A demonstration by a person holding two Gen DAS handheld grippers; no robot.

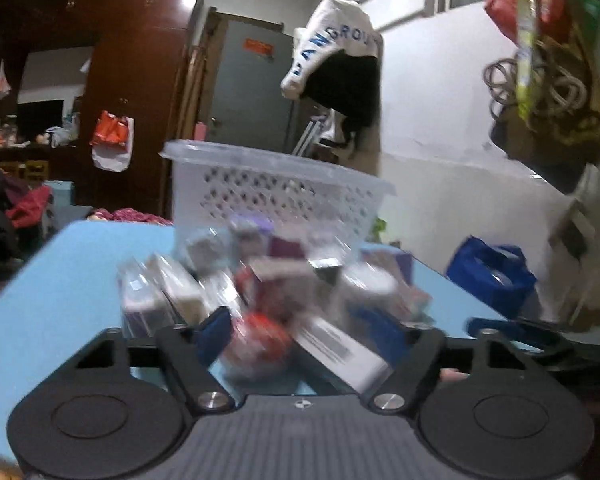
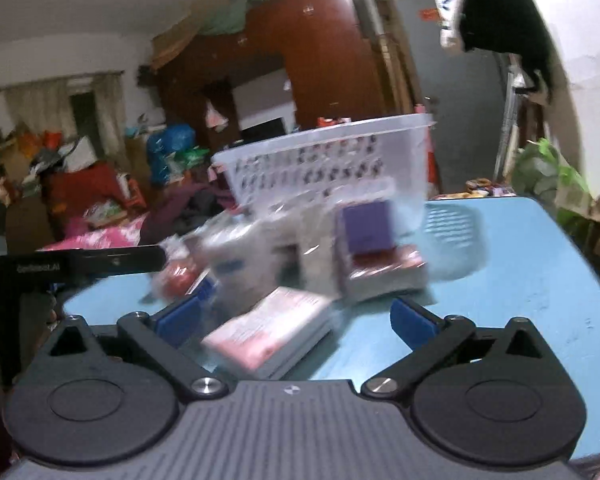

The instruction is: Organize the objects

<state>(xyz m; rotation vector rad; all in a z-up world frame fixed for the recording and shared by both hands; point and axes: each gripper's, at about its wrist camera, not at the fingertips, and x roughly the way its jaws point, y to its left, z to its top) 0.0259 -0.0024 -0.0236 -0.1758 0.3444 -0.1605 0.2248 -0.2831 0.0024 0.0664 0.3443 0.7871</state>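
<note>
A heap of small boxes and packets lies on the light blue table, in front of a white perforated plastic basket. My left gripper is open, its blue pads either side of a red and white packet and a white box. In the right wrist view the basket stands behind the heap. My right gripper is open over a pink and white box. A purple box sits on top of the heap. Both views are blurred.
A blue bag sits past the table's right edge. Clothes and bags hang on the white wall. A brown wardrobe and piles of clutter stand behind. The left gripper's arm shows at the left of the right wrist view.
</note>
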